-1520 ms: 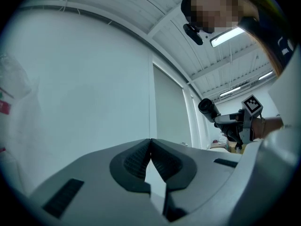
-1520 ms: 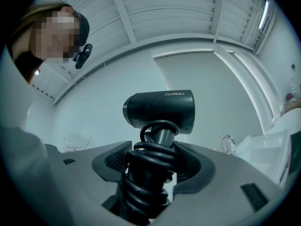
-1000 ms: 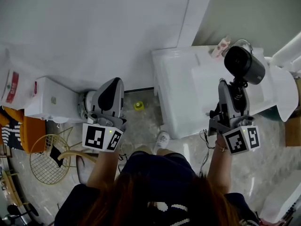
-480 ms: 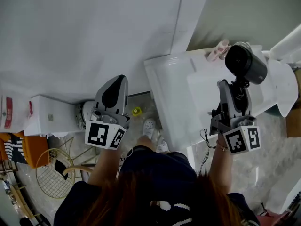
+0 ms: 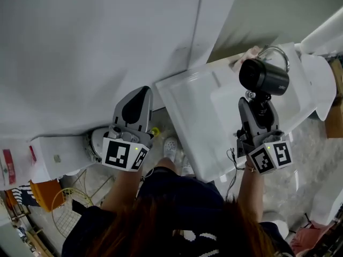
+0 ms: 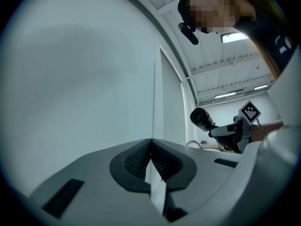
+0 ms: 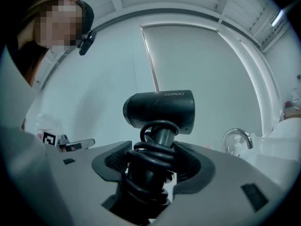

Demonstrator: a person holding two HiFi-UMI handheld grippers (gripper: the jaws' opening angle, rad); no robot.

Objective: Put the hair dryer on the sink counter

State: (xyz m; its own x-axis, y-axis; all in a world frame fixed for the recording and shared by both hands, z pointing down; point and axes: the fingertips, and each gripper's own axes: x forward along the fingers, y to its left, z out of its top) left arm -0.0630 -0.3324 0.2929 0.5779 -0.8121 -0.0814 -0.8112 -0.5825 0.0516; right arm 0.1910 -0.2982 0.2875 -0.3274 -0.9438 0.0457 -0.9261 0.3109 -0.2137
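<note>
The black hair dryer (image 5: 263,76) stands upright in my right gripper (image 5: 259,110), which is shut on its handle with the black cord wound round it. It hangs over the white sink counter (image 5: 187,100), close to the chrome faucet (image 5: 274,51). In the right gripper view the hair dryer (image 7: 160,108) rises from between the pads of my right gripper (image 7: 153,163), with the faucet (image 7: 233,136) to the right. My left gripper (image 5: 134,108) is shut and empty, left of the counter over the floor. Its jaws meet in the left gripper view (image 6: 150,160).
A pink item (image 5: 247,54) lies at the counter's back edge near the wall. On the floor to the left are a white box-like unit (image 5: 53,155), a gold wire basket (image 5: 69,197) and a small yellow object (image 5: 155,131). The person's shoe (image 5: 170,143) is beside the counter base.
The right gripper with the hair dryer has shifted left and a little farther over the counter. The left gripper has drifted slightly right. The whole view has turned toward the wall.
</note>
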